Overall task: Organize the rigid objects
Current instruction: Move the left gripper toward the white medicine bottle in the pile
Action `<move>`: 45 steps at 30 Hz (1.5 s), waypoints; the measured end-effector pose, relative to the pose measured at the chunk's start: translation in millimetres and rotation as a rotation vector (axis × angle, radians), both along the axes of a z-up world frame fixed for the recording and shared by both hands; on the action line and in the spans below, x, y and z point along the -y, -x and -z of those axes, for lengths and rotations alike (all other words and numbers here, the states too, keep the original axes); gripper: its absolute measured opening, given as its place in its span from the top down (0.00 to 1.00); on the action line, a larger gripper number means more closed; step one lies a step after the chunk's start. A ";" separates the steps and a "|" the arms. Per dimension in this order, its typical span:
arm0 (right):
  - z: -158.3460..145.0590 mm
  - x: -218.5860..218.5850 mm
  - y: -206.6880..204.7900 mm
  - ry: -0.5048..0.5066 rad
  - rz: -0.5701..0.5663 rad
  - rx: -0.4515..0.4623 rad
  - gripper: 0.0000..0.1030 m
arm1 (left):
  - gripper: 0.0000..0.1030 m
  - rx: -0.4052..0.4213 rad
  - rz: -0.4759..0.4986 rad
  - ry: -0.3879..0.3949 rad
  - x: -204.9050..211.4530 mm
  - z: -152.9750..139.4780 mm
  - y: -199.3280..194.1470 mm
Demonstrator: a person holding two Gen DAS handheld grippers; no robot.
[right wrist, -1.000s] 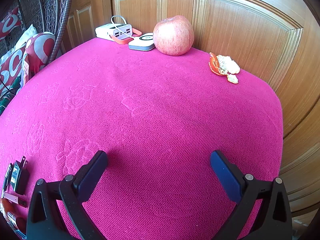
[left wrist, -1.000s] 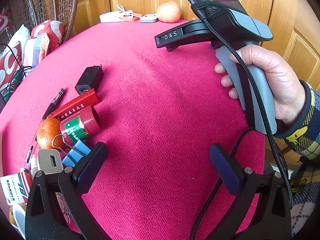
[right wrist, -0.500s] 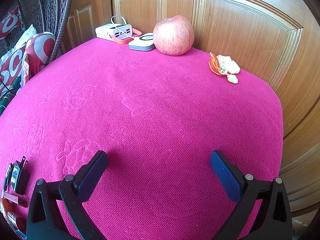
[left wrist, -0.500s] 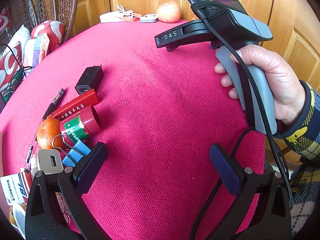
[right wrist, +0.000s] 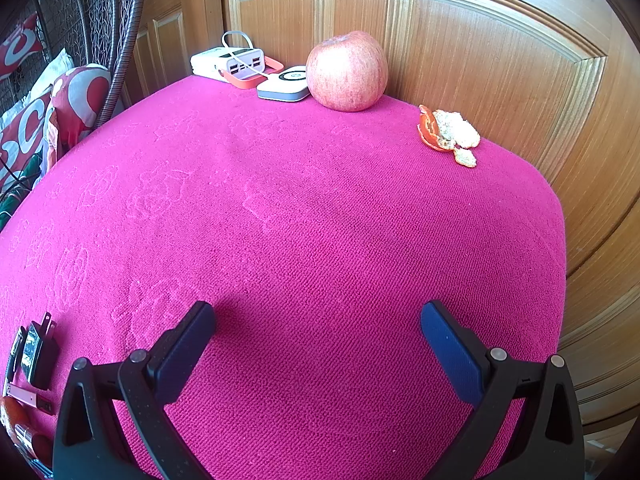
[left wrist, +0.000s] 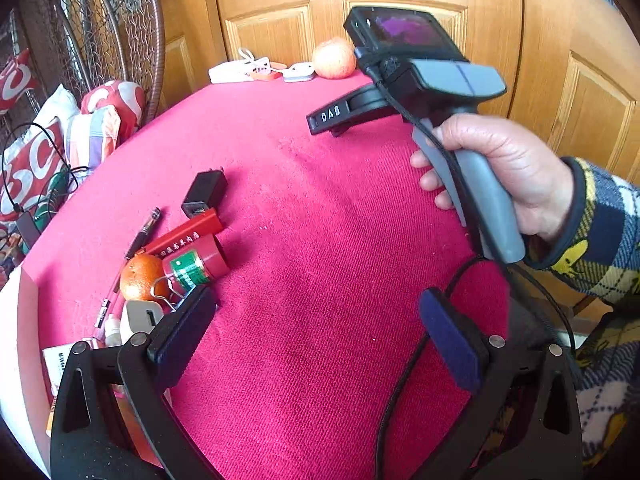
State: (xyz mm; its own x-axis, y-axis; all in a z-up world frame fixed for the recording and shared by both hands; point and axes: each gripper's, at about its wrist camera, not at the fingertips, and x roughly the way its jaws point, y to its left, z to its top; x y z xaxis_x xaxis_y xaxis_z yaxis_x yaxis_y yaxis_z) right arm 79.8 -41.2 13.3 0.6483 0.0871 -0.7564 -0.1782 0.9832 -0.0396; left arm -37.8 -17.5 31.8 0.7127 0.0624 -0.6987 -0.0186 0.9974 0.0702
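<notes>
Apple [right wrist: 347, 72] by wood door [right wrist: 480, 40] — peel scraps [right wrist: 448, 136] nr. edge.

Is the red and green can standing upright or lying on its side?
On its side: the can lies lengthwise on the red cloth, against the orange.

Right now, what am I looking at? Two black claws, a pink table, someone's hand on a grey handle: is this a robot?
No robot: a person holds a hand tool in each hand. Each picture comes from a camera on one tool, looking along its jaws. The left gripper and the right gripper are both open and hold nothing. The left view shows the hand gripping the right tool. On the pink tablecloth lie an apple, orange peel, a black charger, a red tin and a mandarin.
</notes>
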 end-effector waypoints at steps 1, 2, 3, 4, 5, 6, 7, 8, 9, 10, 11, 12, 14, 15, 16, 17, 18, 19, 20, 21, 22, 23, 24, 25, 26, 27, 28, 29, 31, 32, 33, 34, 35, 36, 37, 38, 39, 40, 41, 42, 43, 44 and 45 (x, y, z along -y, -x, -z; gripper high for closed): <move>0.0 0.0 0.0 0.000 0.000 0.000 0.00 | 0.00 0.028 -0.008 0.019 -3.2 -7.8 6.1; 0.1 0.0 -0.1 0.000 0.000 0.000 0.00 | 0.00 0.053 -0.019 0.039 -7.2 -15.2 11.9; 0.1 0.0 -0.1 0.000 0.000 0.000 0.00 | 0.00 0.074 -0.034 0.057 -12.7 -21.8 17.7; 0.1 0.0 0.0 0.000 0.000 0.000 0.00 | 0.00 0.096 -0.055 0.068 -18.1 -28.5 24.6; 0.1 -0.3 -0.1 0.000 0.000 0.000 0.00 | 0.00 0.116 -0.076 0.075 -24.7 -34.5 30.7; 0.1 0.0 0.0 0.000 0.000 0.000 0.00 | 0.00 0.139 -0.099 0.079 -30.2 -39.8 39.5; 0.1 0.0 0.0 0.000 0.000 0.000 0.00 | 0.00 0.158 -0.124 0.084 -36.7 -43.6 48.7; 0.1 -0.3 -0.1 0.000 0.000 0.000 0.00 | 0.00 0.173 -0.150 0.090 -43.7 -46.0 57.8; 0.2 0.0 0.0 0.000 0.000 0.000 0.00 | 0.00 0.183 -0.177 0.099 -51.1 -47.1 66.4; 0.2 0.0 0.1 0.000 0.000 0.000 0.00 | 0.00 0.184 -0.201 0.110 -58.3 -45.9 72.3; 0.2 0.0 0.1 0.000 0.000 0.000 0.00 | 0.00 0.185 -0.227 0.121 -64.3 -44.2 80.9; 0.2 0.0 0.0 0.000 0.000 0.000 0.00 | 0.00 0.187 -0.258 0.130 -71.7 -42.0 89.2; 0.1 0.1 -0.1 0.000 0.000 0.000 0.00 | 0.00 0.191 -0.323 0.153 -85.0 -37.0 104.6; 0.0 -0.3 -0.2 -0.001 0.000 0.000 0.00 | 0.00 0.193 -0.353 0.168 -91.2 -35.1 111.6; 0.0 0.1 -0.1 0.000 0.000 0.000 0.00 | 0.00 0.192 -0.387 0.184 -97.6 -33.1 119.3; -0.1 -0.1 -0.2 0.000 0.000 0.000 0.00 | 0.00 0.193 -0.420 0.196 -102.3 -31.5 127.8; -0.1 0.1 -0.1 0.000 0.000 0.000 0.00 | 0.00 0.197 -0.454 0.201 -106.3 -30.0 135.3; -0.1 0.2 -0.1 0.000 0.000 0.000 0.00 | 0.00 0.202 -0.487 0.201 -110.6 -28.6 142.9; -0.2 -0.1 -0.3 0.001 0.000 0.000 0.00 | 0.00 0.205 -0.514 0.202 -114.3 -27.1 149.5; -0.2 -0.2 -0.3 0.001 0.000 0.000 0.00 | 0.00 0.204 -0.536 0.203 -117.8 -24.9 155.3; -0.2 0.3 -0.2 0.000 0.000 0.000 0.00 | 0.00 0.198 -0.554 0.205 -120.9 -22.6 159.3; -0.2 0.3 -0.2 0.000 0.000 0.000 0.00 | 0.00 0.190 -0.565 0.205 -123.0 -20.4 161.8; -0.2 0.2 -0.3 0.000 0.000 0.000 0.00 | 0.00 0.179 -0.570 0.201 -123.6 -18.4 161.7; -0.2 0.2 -0.3 -0.001 0.000 0.000 0.00 | 0.00 0.165 -0.574 0.194 -123.9 -16.2 161.2; -0.2 0.0 -0.4 -0.001 0.000 0.000 0.00 | 0.00 0.153 -0.575 0.186 -123.0 -14.6 159.3; -0.3 0.1 -0.3 0.000 0.000 0.000 0.00 | 0.00 0.138 -0.576 0.177 -122.7 -12.5 157.4; -0.3 0.0 -0.3 0.000 0.000 0.000 0.00 | 0.00 0.120 -0.578 0.173 -122.3 -9.9 154.3; -0.3 0.1 -0.3 0.000 0.000 0.000 0.00 | 0.00 0.106 -0.574 0.173 -121.9 -7.5 151.6; -0.3 0.1 -0.3 0.000 0.000 0.000 0.00 | 0.01 0.082 -0.561 0.168 -118.9 -2.8 145.9; -0.3 0.1 -0.3 -0.001 0.000 0.000 0.00 | 0.04 0.068 -0.561 0.151 -117.4 -1.0 142.8; -0.4 0.1 -0.2 0.000 0.000 0.000 0.00 | 0.06 0.054 -0.568 0.125 -115.8 0.6 140.4; -0.4 0.1 -0.2 0.000 0.000 0.000 0.00 | 0.07 0.037 -0.578 0.101 -115.2 2.5 138.4; -0.5 0.2 -0.2 0.000 0.000 0.000 0.00 | 0.07 0.022 -0.591 0.083 -115.3 4.2 137.5; -0.5 0.2 -0.2 0.000 0.000 0.000 0.00 | 0.07 0.014 -0.599 0.075 -116.4 5.6 137.4; -0.6 0.2 -0.2 0.000 0.000 0.000 0.00 | 0.08 0.005 -0.605 0.073 -117.6 6.9 137.8; -0.6 0.2 -0.2 0.000 0.000 0.000 0.00 | 0.10 -0.004 -0.609 0.072 -119.3 7.7 139.1; -0.6 0.3 -0.2 0.000 0.000 0.000 0.00 | 0.12 -0.008 -0.611 0.064 -119.9 7.4 139.8; -0.7 0.3 -0.1 0.000 0.000 0.000 0.00 | 0.14 -0.016 -0.612 0.053 -120.0 7.4 140.2; -0.7 -0.1 -0.3 0.000 0.000 0.000 0.00 | 0.17 -0.025 -0.612 0.041 -120.0 7.6 139.5; -0.6 0.4 -0.1 0.000 0.000 0.000 0.00 | 0.19 -0.033 -0.607 0.030 -119.5 8.3 137.8; -0.7 0.4 0.0 0.000 0.000 0.000 0.00 | 0.23 -0.040 -0.592 0.031 -119.1 9.3 135.9; -0.6 0.3 -0.1 0.000 0.000 0.000 0.00 | 0.26 -0.051 -0.574 0.040 -117.9 10.4 133.0; -0.6 0.4 0.0 0.000 0.000 0.000 0.00 | 0.28 -0.060 -0.553 0.049 -116.6 11.5 129.4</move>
